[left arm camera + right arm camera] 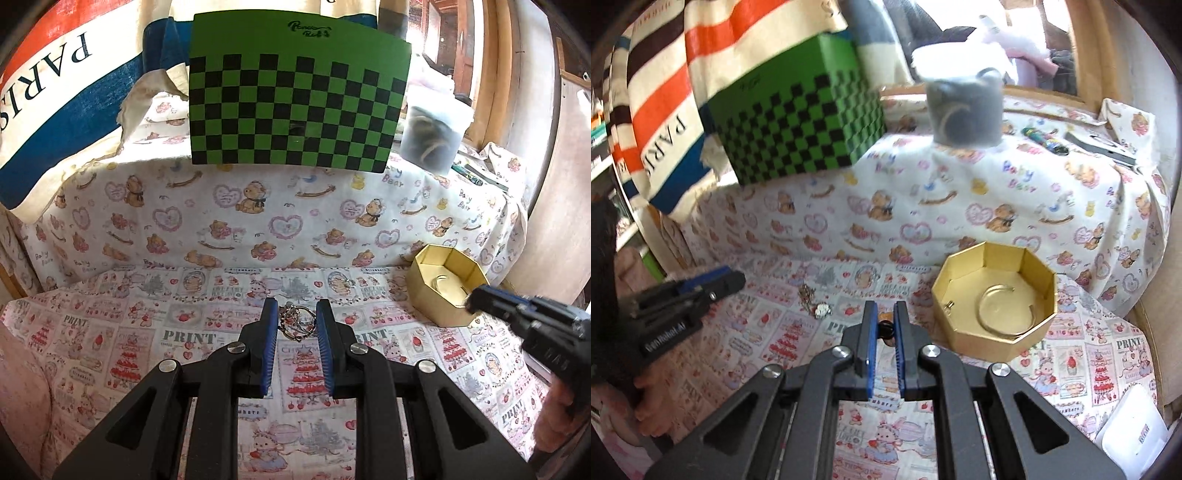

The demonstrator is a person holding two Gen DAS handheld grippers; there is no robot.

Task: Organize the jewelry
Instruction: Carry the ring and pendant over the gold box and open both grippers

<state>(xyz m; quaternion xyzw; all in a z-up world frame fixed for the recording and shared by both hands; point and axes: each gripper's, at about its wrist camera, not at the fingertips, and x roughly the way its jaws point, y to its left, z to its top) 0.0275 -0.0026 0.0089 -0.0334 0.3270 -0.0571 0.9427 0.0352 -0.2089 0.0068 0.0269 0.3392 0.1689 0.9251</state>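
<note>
Jewelry tangle point(298, 322), thin chain w/ rings, lies on the printed cloth point(147, 332) between the left gripper point(297, 317) fingers, which stand apart around it, not clamped. Right gripper point(885, 325) is narrowed on a small dark bead-like piece point(885, 329), near-left of the gold box point(1027, 332), where a bangle point(1006, 310) lies. Chain looks light, limp, snag-prone; prob best pinched at the bunched middle, not a loose end.
</note>
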